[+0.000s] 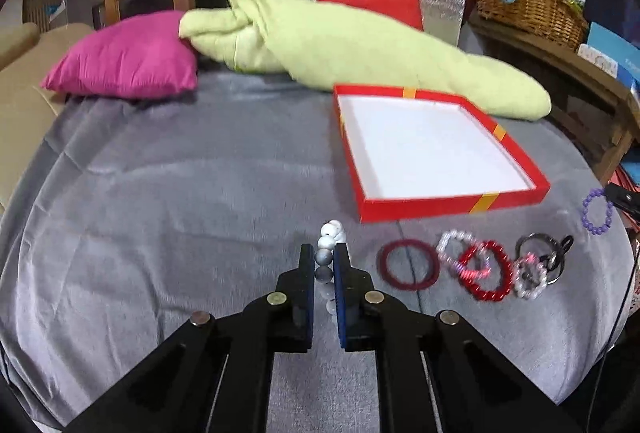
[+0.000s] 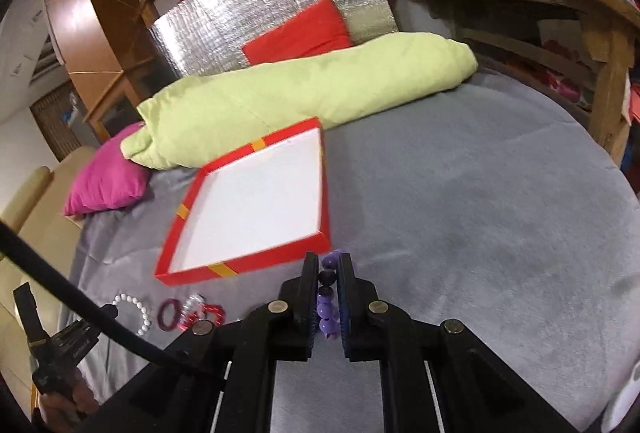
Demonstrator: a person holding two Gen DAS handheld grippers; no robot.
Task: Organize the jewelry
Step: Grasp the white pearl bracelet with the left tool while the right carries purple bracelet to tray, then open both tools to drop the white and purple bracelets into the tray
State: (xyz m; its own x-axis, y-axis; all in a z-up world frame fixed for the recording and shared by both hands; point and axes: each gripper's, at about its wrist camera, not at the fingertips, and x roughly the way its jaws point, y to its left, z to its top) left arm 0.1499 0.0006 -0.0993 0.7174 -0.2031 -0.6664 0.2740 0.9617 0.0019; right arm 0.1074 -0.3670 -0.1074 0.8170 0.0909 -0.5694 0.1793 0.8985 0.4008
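The left gripper [image 1: 324, 255] has its fingers pinched tight on a bracelet of round white and grey beads [image 1: 329, 245], which stands up between the pads above the grey bed cover [image 1: 180, 201]. The right gripper [image 2: 329, 265] grips a purple bead bracelet [image 2: 327, 287] the same way, its beads stacked in the narrow gap between the pads. A shallow red box [image 1: 516, 159] with a smooth white floor and yellow ribbon stripes lies open toward the far right part of the bed, its near wall just beyond both sets of fingers. Along the near edge, to the right of the left gripper, lies a loose row: a dark red smooth bangle [image 1: 408, 265], a clear bead bracelet [image 1: 456, 245], a glossy red bead bracelet [image 1: 490, 271], a pink-and-clear one [image 1: 530, 275] and a dark metal ring [image 1: 540, 245], several overlapping. The velvety cover is bare and wide to the left and in the middle. At the far edge rest a magenta cushion [image 1: 124, 53] and a rolled pale green quilt [image 1: 360, 45], the quilt close behind the box.
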